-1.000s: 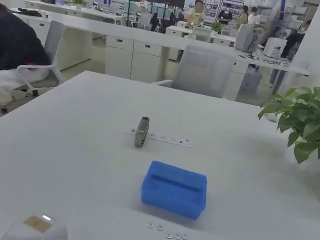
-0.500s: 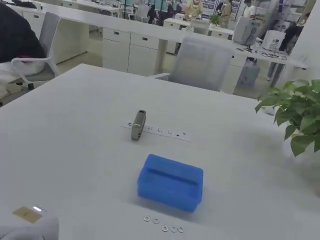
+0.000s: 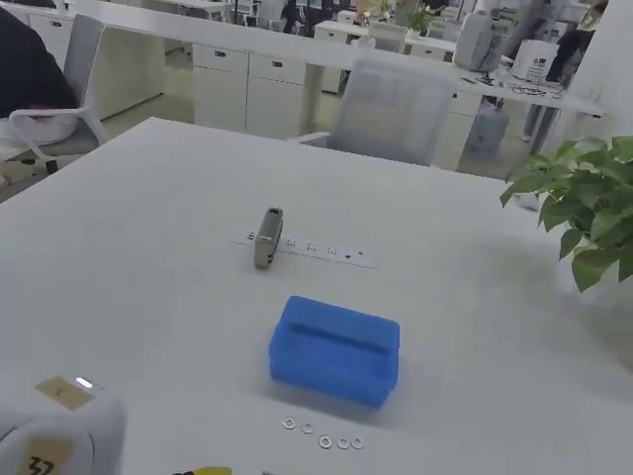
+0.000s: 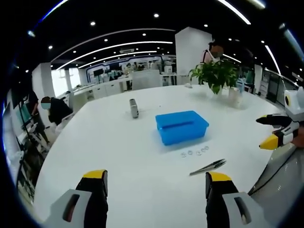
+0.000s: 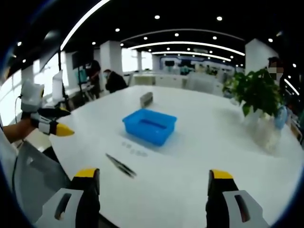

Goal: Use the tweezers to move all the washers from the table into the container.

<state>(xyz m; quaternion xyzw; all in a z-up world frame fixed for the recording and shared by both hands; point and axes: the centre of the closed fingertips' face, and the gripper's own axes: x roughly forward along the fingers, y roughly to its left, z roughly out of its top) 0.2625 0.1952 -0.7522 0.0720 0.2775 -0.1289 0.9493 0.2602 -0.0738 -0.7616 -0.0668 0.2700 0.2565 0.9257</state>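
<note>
Five washers (image 3: 325, 436) sit in a short row on the white table (image 3: 148, 247), just on the near side of the blue container (image 3: 331, 371) – close to its wall but not touching it. From what I can see, the container has nothing in it, though the pictures are a bit soft.

The tweezers (image 4: 207, 167) lie flat on the table, nearer to the person than the washers and apart from them. Nothing is gripping them.

The left gripper (image 4: 156, 175) hangs over the near edge of the table with its yellow-tipped jaws spread wide and nothing between them. The right gripper (image 5: 153, 173) is the same – jaws wide apart, empty, and looking across at the container and the washers, with the tweezers lying to the left in its own view.

Farther out, past the container, a small grey block (image 3: 267, 237) rests at the left end of a row of sockets (image 3: 316, 247) set into the tabletop. A leafy green plant (image 3: 584, 208) stands at the right edge of the table, and a pale office chair (image 3: 391, 109) is tucked in on the far side.
</note>
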